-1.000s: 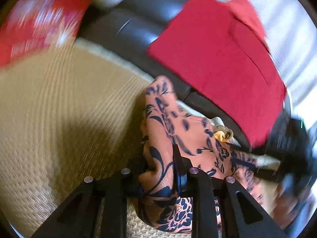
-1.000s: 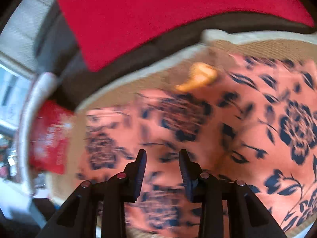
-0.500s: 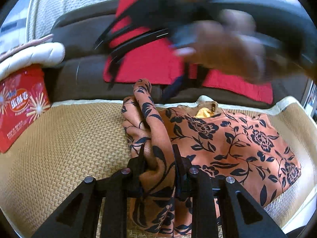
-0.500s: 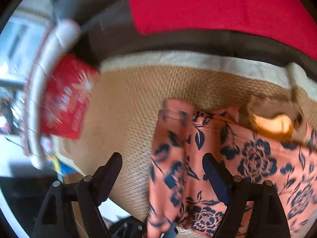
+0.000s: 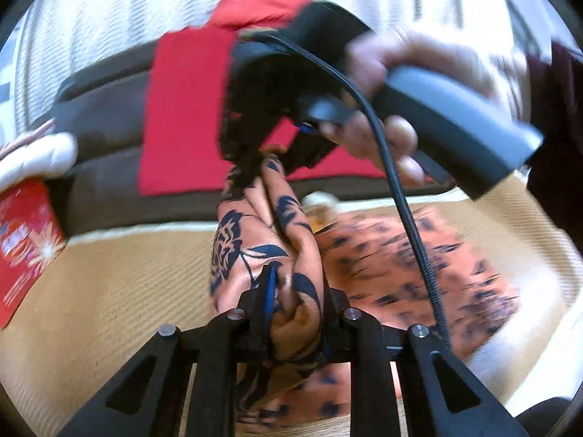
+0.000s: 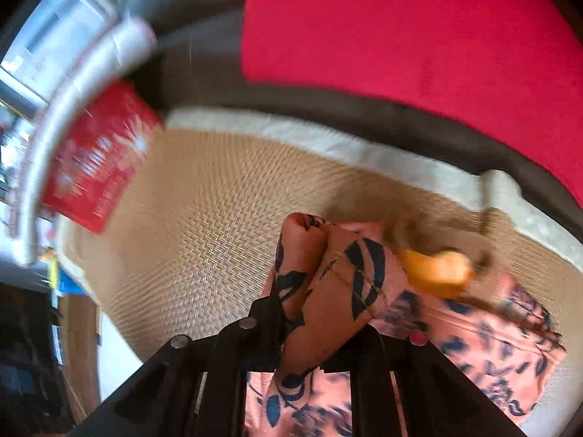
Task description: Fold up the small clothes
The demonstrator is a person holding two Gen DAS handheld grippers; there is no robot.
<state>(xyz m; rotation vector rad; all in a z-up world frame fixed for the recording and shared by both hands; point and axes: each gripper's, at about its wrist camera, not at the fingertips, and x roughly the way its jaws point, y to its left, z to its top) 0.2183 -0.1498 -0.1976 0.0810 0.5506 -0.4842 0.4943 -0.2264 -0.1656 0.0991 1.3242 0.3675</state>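
Note:
An orange garment with dark blue flowers (image 5: pixel 408 258) lies on a woven tan mat (image 5: pixel 109 291). My left gripper (image 5: pixel 291 302) is shut on a bunched fold of the garment's left edge and holds it up. My right gripper (image 6: pixel 320 313) is shut on another bunched part of the same edge (image 6: pixel 342 284). In the left wrist view the right gripper (image 5: pixel 255 160) comes down from above and pinches the top of the raised fold. A yellow-orange tag or collar piece (image 6: pixel 437 269) shows near the garment's far edge.
A red cloth (image 6: pixel 400 36) lies over a dark brown sofa (image 5: pixel 105 116) behind the mat. A red printed box (image 6: pixel 98 153) stands at the mat's left end beside a white cushion (image 5: pixel 32 156). A black cable (image 5: pixel 400 200) hangs from the right gripper.
The right gripper was open beside the raised edge and has shut on it. The left gripper has kept its hold and lifted the fold a little higher.

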